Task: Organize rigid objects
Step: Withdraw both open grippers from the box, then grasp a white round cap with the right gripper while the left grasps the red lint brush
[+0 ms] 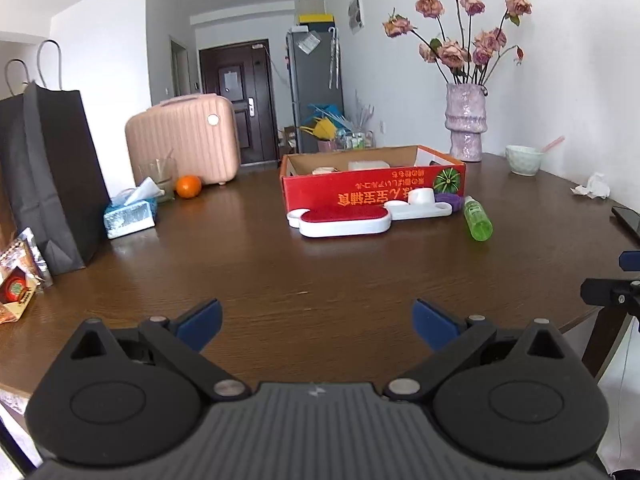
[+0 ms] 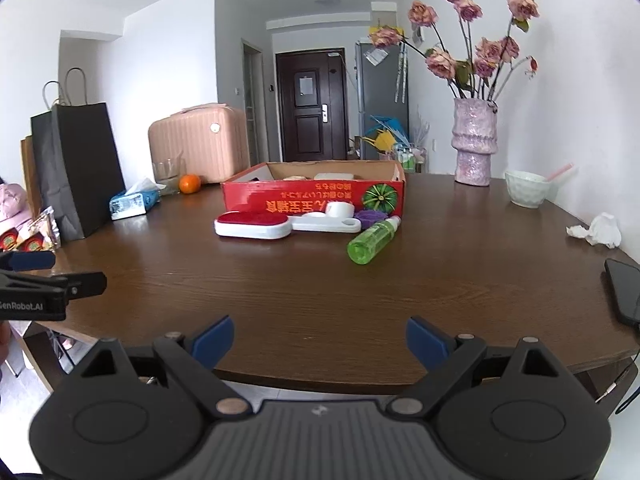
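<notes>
**Both grippers open, short of the clutter by the box**

Left gripper and right gripper hover over the near edge of the tabletop, jaws spread wide and holding nothing. The loose things lie well ahead, just in front of the red box: a red-topped brush, a white holder touching it, and a green bottle.

The bottle lies on its side, long axis running diagonally, cap end toward the box, base toward the right gripper. Being round, it would likely roll away if nudged off-centre or pinched near one end. The brush lies crosswise, its long axis parallel to the box front; reaching past it may knock its neighbour.
</notes>
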Tool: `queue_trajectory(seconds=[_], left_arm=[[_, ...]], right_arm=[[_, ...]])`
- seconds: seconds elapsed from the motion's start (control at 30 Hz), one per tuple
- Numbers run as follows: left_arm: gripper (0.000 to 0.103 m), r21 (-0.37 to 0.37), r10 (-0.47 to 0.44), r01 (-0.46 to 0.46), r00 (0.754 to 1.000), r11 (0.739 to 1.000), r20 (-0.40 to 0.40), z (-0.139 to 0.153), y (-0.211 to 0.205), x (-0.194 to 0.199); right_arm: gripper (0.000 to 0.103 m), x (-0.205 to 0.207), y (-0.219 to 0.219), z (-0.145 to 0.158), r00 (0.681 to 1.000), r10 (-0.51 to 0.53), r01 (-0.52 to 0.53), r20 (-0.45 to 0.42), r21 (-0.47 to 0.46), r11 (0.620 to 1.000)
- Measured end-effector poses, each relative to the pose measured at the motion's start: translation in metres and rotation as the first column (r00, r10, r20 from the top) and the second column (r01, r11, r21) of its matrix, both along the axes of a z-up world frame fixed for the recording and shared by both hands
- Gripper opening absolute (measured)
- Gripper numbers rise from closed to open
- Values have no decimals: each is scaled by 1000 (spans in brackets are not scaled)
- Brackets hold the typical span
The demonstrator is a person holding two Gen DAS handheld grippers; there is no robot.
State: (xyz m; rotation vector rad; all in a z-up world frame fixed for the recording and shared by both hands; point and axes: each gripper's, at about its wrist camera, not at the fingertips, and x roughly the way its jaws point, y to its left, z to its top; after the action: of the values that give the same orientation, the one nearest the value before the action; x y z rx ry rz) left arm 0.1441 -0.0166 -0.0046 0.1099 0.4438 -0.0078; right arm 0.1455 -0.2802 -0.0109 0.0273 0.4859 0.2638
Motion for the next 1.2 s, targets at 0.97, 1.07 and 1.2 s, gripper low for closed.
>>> queue_trajectory(seconds=[0.97, 1.07, 1.2], left_arm=[[63, -240, -48, 2, 981, 971, -187, -24, 46, 283], [49, -287, -70, 15, 981, 958, -183, -34, 54, 291], [41, -341, -109, 45, 979, 939, -171, -35, 60, 290]], right_arm=[[24, 292, 28, -36, 966, -186, 216, -180, 164, 962], [21, 305, 27, -39, 965, -185, 213, -186, 140, 967], [17, 312, 26, -42, 967, -159, 186, -199, 120, 975]])
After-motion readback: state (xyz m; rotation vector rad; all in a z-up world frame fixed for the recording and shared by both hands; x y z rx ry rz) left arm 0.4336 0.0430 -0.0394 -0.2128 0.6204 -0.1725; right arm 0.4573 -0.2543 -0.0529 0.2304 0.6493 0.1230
